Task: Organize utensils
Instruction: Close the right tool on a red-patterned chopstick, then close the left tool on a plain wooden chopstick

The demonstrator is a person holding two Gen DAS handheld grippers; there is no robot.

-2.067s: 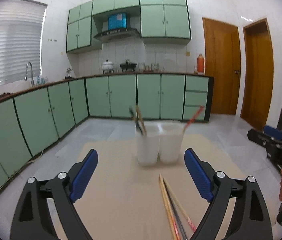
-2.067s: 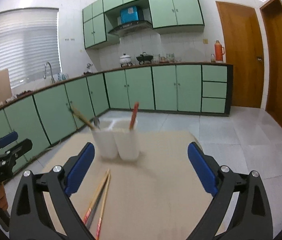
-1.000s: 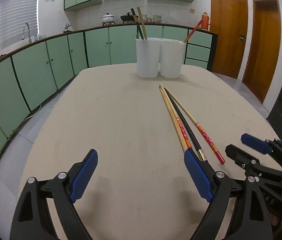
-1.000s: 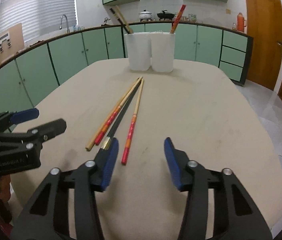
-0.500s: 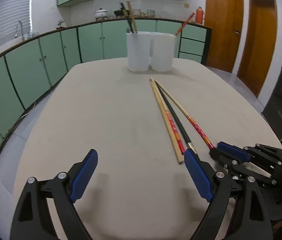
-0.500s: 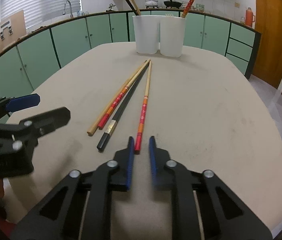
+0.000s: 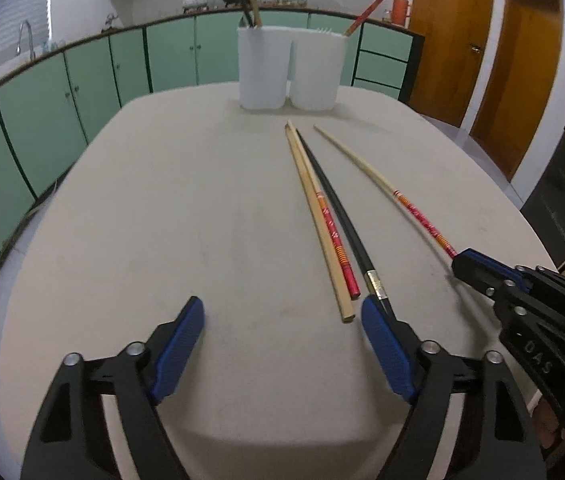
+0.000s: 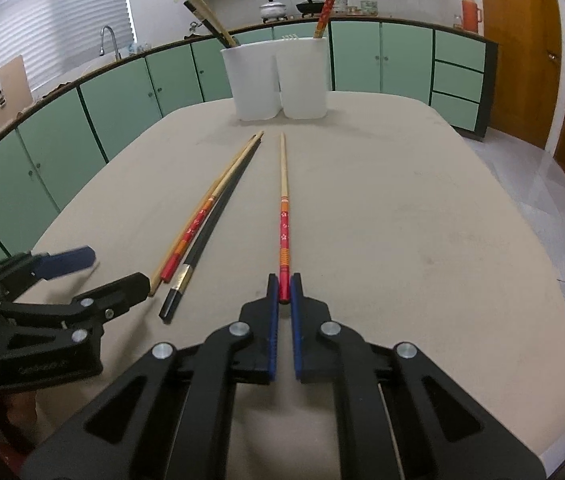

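Chopsticks (image 8: 210, 216): 4 on table, 3 in holders | holders (image 8: 278, 80): 2

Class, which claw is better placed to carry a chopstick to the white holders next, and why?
Right. The right claw is shut on the red-patterned chopstick; the left claw is closing with nothing between its pads.

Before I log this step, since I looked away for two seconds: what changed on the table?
Both grippers came down from facing the kitchen to the tabletop. The right gripper closed on the red end of the separate red-patterned chopstick and swung it away from the other three. The left gripper is closing beside the black chopstick, gripping nothing yet. The white twin holder and its chopsticks stayed put.
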